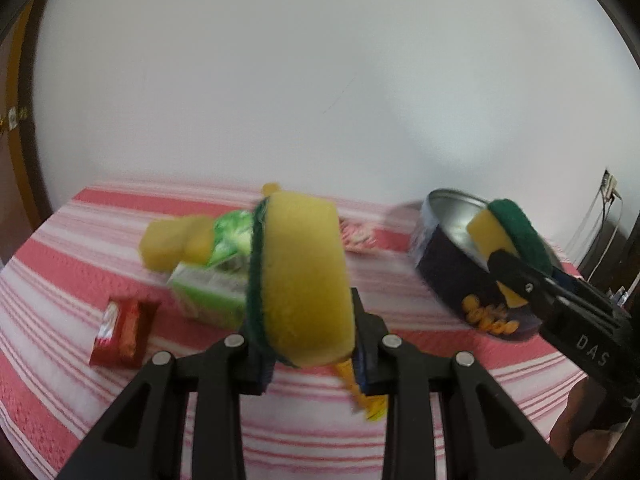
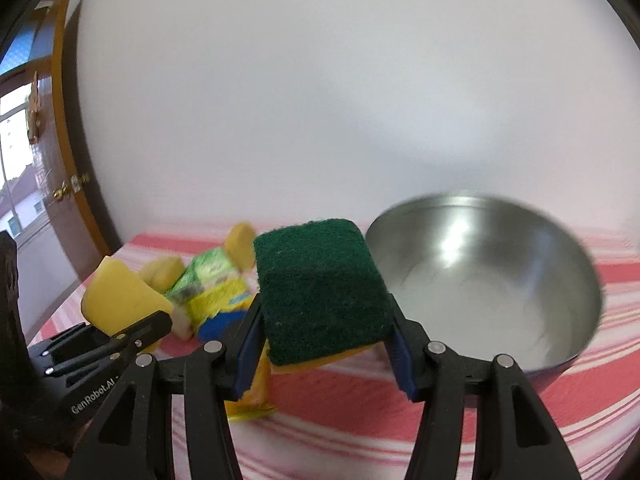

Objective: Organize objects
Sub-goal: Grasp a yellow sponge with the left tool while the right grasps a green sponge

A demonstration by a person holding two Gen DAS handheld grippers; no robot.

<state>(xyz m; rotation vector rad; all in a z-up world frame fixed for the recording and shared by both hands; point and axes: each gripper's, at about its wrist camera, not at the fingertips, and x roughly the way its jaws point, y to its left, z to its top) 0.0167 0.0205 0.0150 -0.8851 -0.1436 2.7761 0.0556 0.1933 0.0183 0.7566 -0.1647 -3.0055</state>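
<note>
Right wrist: spongy block [image 2: 324, 292], coarse green top, beside round steel bowl [image 2: 560, 240]

Both grippers lifted clear of the striped cloth, angled downward: left gripper [image 1: 308, 344] clamped tight across a sponge [image 1: 304, 280] held on edge, right gripper [image 2: 326, 354] pinching a 2nd sponge [image 2: 320, 296], green side up.
</note>
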